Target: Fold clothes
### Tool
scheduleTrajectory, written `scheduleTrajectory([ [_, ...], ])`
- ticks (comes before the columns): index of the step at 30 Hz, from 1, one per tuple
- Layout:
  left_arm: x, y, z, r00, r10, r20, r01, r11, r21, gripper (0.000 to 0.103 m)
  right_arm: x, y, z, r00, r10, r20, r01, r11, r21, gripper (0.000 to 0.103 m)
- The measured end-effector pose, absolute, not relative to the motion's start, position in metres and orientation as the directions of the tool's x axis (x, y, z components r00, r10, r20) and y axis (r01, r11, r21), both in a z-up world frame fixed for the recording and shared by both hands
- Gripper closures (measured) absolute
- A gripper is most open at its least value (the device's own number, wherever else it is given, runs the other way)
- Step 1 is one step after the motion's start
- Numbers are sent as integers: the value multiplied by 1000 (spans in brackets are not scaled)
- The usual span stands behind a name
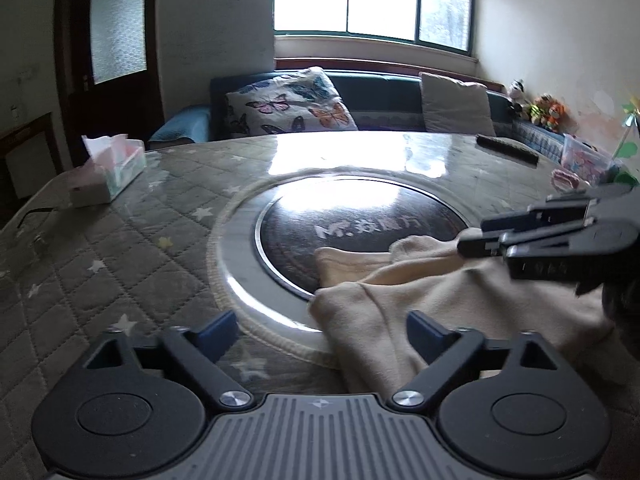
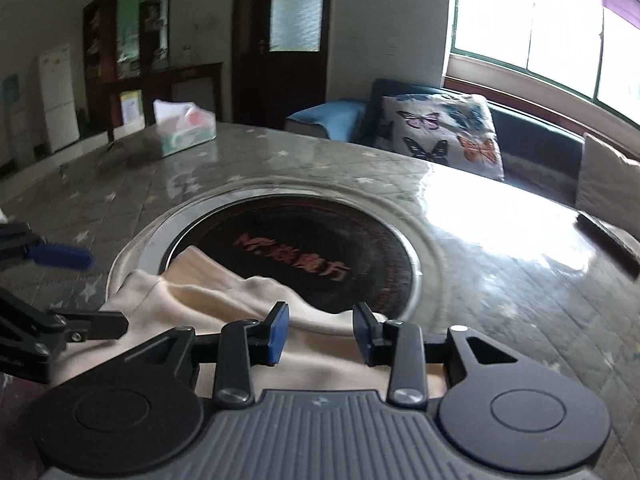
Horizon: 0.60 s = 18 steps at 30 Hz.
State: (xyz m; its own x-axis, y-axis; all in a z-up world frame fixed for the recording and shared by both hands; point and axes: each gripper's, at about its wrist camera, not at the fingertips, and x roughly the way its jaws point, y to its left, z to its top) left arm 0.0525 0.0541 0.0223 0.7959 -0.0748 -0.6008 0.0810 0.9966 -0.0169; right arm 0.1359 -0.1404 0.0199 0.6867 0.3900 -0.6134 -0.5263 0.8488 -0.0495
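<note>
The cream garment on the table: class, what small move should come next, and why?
Probably bring the open left gripper down onto the cream garment's near edge and close. Its fingers stand wide with nothing gripped, and the cloth lies rumpled across the dark round plate.

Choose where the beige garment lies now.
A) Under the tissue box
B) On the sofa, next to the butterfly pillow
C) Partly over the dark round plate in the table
C: the beige garment overlaps the near edge of the dark round plate, seen in both wrist views.
</note>
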Motion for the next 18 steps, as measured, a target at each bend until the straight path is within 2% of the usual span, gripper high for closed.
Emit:
scheduleTrajectory([
  [2, 51, 62, 25, 800, -59, -596, 57, 998, -23, 0, 136, -131, 15, 675, 388, -628, -541, 839, -63, 67],
  [6, 50, 78, 29, 802, -33, -597, 4, 999, -49, 0, 124, -123, 14, 677, 389, -624, -560, 823, -95, 65],
  [7, 50, 81, 29, 802, -26, -597, -8, 999, -54, 0, 118, -123, 15, 677, 399, -619, -570, 816, -98, 56],
  [8, 50, 84, 30, 801, -20, -598, -19, 998, -59, 0, 112, -122, 17, 676, 408, -613, -580, 809, -100, 53],
  [15, 47, 88, 33, 799, -9, -601, -43, 996, -72, 0, 60, -106, 16, 645, 491, -585, -680, 717, -149, 51],
  [18, 46, 85, 32, 798, -12, -603, -41, 996, -74, 0, 35, -94, 14, 654, 520, -550, -713, 666, -218, 48],
])
